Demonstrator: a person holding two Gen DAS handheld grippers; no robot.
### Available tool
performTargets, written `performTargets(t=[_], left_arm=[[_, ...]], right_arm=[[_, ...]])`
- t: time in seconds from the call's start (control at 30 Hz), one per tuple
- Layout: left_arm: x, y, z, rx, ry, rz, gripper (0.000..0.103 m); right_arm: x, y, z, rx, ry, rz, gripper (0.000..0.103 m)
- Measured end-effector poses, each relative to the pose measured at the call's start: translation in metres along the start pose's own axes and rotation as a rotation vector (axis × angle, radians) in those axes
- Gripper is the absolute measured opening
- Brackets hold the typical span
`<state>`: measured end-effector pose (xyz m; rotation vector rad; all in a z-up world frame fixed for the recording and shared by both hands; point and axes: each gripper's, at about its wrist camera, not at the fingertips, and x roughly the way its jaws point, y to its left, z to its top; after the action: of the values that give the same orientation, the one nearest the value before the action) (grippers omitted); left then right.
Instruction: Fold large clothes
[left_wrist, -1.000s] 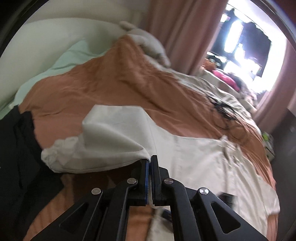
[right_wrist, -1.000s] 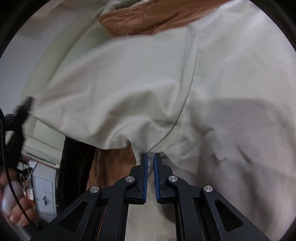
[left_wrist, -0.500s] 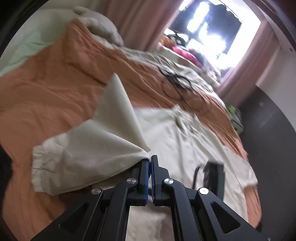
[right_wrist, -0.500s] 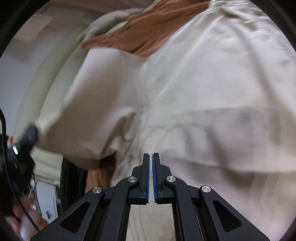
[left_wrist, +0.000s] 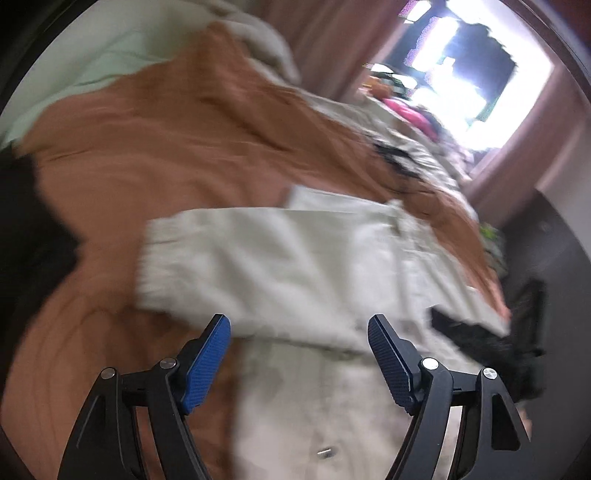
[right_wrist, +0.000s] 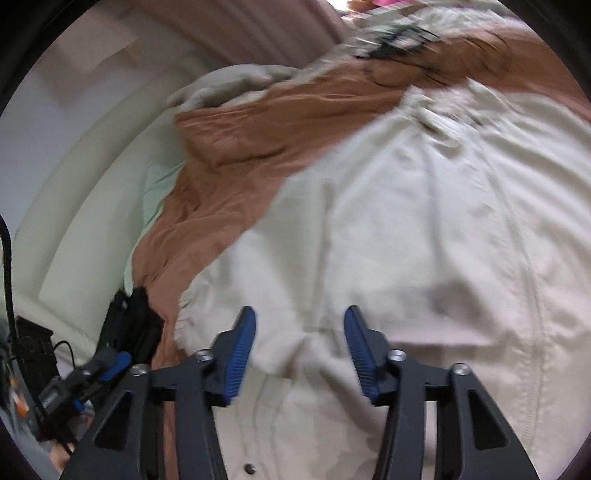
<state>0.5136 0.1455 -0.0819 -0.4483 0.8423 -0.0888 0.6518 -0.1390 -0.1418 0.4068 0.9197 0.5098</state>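
Both the left gripper (left_wrist: 299, 325) and the right gripper (right_wrist: 300, 319) have jaws opening, gripping nothing. Below them the cream cotton button-front jacket (right_wrist: 424, 229) lies on the rust-orange bedspread (left_wrist: 166, 147), one sleeve folded across; further folds seemingly remain.

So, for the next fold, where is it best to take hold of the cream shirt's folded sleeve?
Probably at the gathered cuff of the sleeve. It lies flat across the cream shirt, its free end over the orange bedspread. Come from that open side. Both sets of jaws are opening, pressing on nothing.
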Motion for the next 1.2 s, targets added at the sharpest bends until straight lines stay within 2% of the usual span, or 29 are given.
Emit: performTargets(t=[0.17,0.23,0.37,0.47,0.53,0.77,0.93,0.97,1.03,1.07,1.1,1.2], left_arm=[[-0.025,0.051,-0.023,-0.105,-0.026,0.095,0.077],[-0.035,0.068,-0.033,-0.143,-0.037,0.121,0.077],[-0.051,0.094,-0.054,-0.206,-0.04,0.166,0.071],[-0.064,0.11,-0.068,-0.242,-0.05,0.2,0.07],[-0.071,0.12,-0.077,-0.266,-0.051,0.213,0.07],[-0.093,0.15,-0.107,-0.342,-0.071,0.211,0.069],[-0.102,0.165,-0.119,-0.353,-0.074,0.202,0.069],[-0.103,0.167,-0.12,-0.357,-0.074,0.202,0.069],[-0.105,0.172,-0.122,-0.361,-0.077,0.202,0.069],[-0.105,0.174,-0.122,-0.362,-0.077,0.201,0.069],[-0.105,0.175,-0.122,-0.363,-0.077,0.201,0.069],[-0.102,0.179,-0.12,-0.37,-0.073,0.2,0.069]], right_arm=[[0.026,0.065,-0.021,-0.216,0.065,-0.013,0.052],[0.042,0.092,-0.033,-0.309,0.107,-0.024,0.055],[0.073,0.131,-0.057,-0.491,0.172,-0.084,0.069],[0.095,0.154,-0.071,-0.652,0.211,-0.136,0.074],[0.108,0.165,-0.078,-0.749,0.228,-0.171,0.074],[0.14,0.189,-0.095,-0.944,0.279,-0.282,0.074],[0.168,0.196,-0.111,-1.041,0.296,-0.418,0.074],[0.172,0.194,-0.112,-1.046,0.302,-0.432,0.073],[0.173,0.195,-0.11,-1.041,0.292,-0.417,0.033],[0.172,0.195,-0.108,-1.035,0.292,-0.413,0.004],[0.169,0.196,-0.103,-1.019,0.281,-0.414,0.004],[0.145,0.201,-0.083,-0.946,0.208,-0.348,0.003]])
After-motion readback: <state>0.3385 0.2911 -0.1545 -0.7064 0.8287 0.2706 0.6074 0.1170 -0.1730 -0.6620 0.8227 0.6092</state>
